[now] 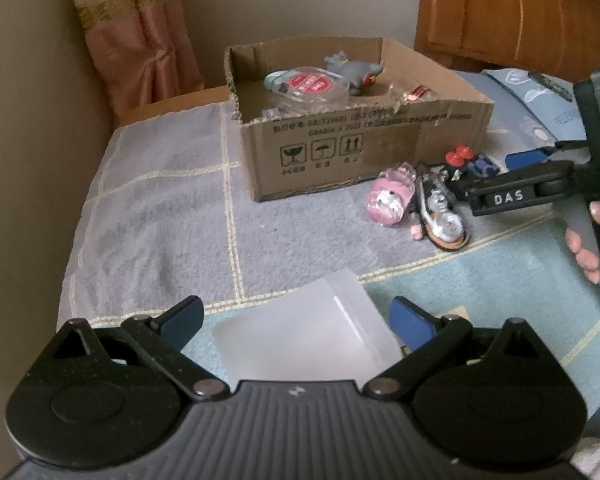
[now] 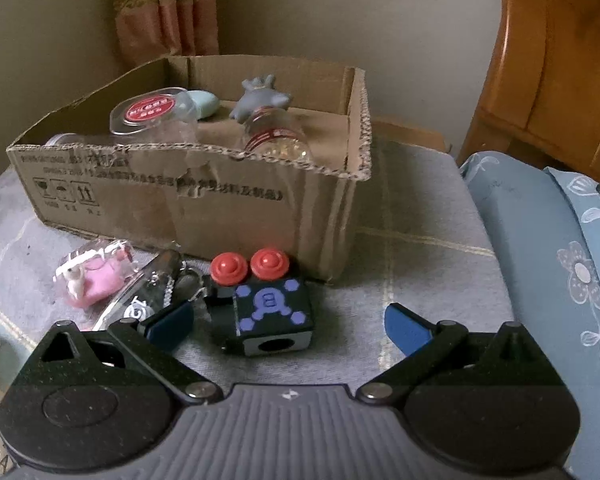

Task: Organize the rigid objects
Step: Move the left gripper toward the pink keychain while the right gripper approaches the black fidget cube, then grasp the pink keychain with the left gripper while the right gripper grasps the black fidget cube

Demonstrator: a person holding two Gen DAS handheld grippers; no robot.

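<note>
Both the left gripper (image 1: pixel 296 318) and right gripper (image 2: pixel 288 320) gape wide, the latter apparently straddling a black cube (image 2: pixel 266 318).

Brown cardboard box (image 2: pixel 260 196), black cube (image 2: pixel 266 312) with purple hexagons, red buttons

Print on box (image 1: pixel 340 148) too blurred to read. Bottle (image 2: pixel 276 142) base hidden behind box wall. Black toy (image 1: pixel 476 162) mostly hidden behind right gripper (image 1: pixel 496 178). Hand (image 1: pixel 588 240) cut off at frame edge.
</note>
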